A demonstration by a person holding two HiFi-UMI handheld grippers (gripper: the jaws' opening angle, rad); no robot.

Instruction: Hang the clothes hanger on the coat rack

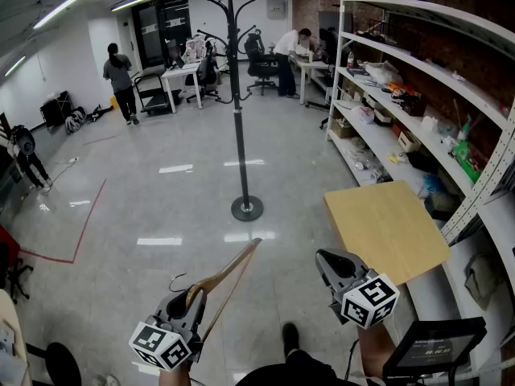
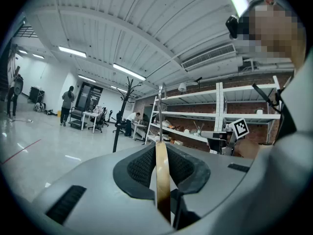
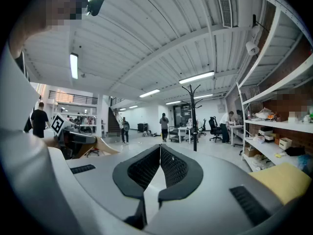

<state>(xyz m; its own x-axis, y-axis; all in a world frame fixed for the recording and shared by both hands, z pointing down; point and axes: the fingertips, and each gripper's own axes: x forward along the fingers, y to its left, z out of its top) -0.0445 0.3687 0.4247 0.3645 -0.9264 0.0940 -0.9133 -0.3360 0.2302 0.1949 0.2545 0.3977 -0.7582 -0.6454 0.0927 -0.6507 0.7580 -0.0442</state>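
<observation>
Two grippers show low in the head view, both pointing forward over the floor; the left gripper [image 1: 191, 298] is clamped on the hanger [image 1: 231, 266], whose wooden arm runs ahead and a little right from the jaws; the dark curl just left of that gripper is probably the hook, though it is too thin to be sure; the rack [image 1: 237, 103] stands upright straight ahead, well apart from both, its pegs at the top of the pole; the right gripper [image 1: 332, 265] rides beside the left, near a table [image 1: 390, 232], and carries nothing

In the left gripper view the jaws press on the hanger's wood [image 2: 162, 173], seen edge-on and standing upright between the pads; the rack [image 2: 122, 109] lies ahead and left of the jaw line, far off

In the right gripper view the jaws meet at their tips with nothing between them; the rack [image 3: 193, 116] sits ahead, slightly right

Judged from this, the left hand must carry the hanger forward across the gap and lift the hook to a peg
</observation>
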